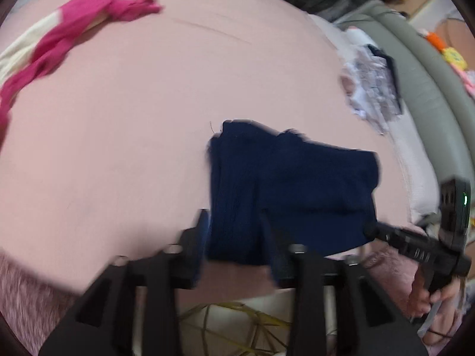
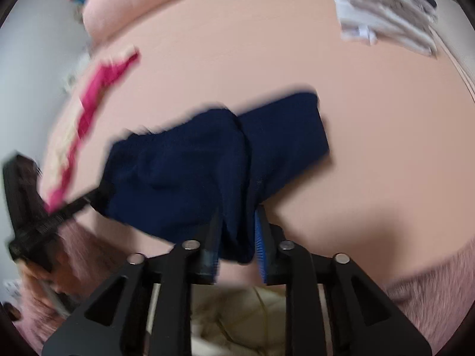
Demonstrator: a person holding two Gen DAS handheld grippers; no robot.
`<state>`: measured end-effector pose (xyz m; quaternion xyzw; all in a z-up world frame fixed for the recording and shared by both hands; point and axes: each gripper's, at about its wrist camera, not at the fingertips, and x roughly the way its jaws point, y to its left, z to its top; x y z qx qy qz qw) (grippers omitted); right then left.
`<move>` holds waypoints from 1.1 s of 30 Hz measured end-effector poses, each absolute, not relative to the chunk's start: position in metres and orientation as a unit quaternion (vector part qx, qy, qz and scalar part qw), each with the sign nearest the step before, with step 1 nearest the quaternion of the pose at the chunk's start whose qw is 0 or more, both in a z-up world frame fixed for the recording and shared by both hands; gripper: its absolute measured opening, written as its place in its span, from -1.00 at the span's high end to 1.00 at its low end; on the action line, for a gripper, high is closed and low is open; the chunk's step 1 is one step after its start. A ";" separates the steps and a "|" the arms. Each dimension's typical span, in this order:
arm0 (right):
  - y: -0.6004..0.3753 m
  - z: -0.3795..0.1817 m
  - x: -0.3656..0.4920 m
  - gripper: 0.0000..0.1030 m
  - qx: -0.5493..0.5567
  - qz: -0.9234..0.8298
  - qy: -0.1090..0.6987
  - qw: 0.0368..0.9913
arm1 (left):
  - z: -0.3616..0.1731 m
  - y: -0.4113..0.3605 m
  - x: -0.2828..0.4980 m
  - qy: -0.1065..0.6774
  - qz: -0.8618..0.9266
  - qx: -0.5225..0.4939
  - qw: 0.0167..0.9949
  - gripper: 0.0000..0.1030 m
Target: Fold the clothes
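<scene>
We grip the navy garment (image 2: 213, 160) in both the right gripper (image 2: 237, 237) and left gripper (image 1: 234, 237); uneven pulling over the bed (image 1: 133, 133) could undo its fold.

A pink bed (image 1: 133, 112) fills the view; a pillow (image 2: 133, 3) lies at its head, a grey padded frame (image 1: 427, 68) alongside.

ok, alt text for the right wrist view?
Right gripper pinches a fold of a navy garment lying on a pink bed, while the left gripper meets the garment's left edge. A magenta and cream garment lies at left, a pale folded pile top right; the frame is motion-blurred.
</scene>
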<state>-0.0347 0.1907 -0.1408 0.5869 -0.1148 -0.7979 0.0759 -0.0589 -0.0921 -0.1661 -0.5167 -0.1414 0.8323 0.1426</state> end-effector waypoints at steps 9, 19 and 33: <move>0.171 -0.103 -0.030 0.24 0.499 -0.863 -0.054 0.062 | -0.138 -0.025 -0.059 -0.006 0.887 -0.417 0.199 0.12; 0.163 -0.143 -0.056 0.46 0.529 -0.847 -0.003 0.050 | -0.167 -0.015 -0.075 0.045 0.868 -0.464 0.172 0.18; 0.142 -0.126 -0.036 0.25 0.507 -0.854 -0.038 0.111 | -0.152 -0.023 -0.060 0.016 0.869 -0.460 0.179 0.21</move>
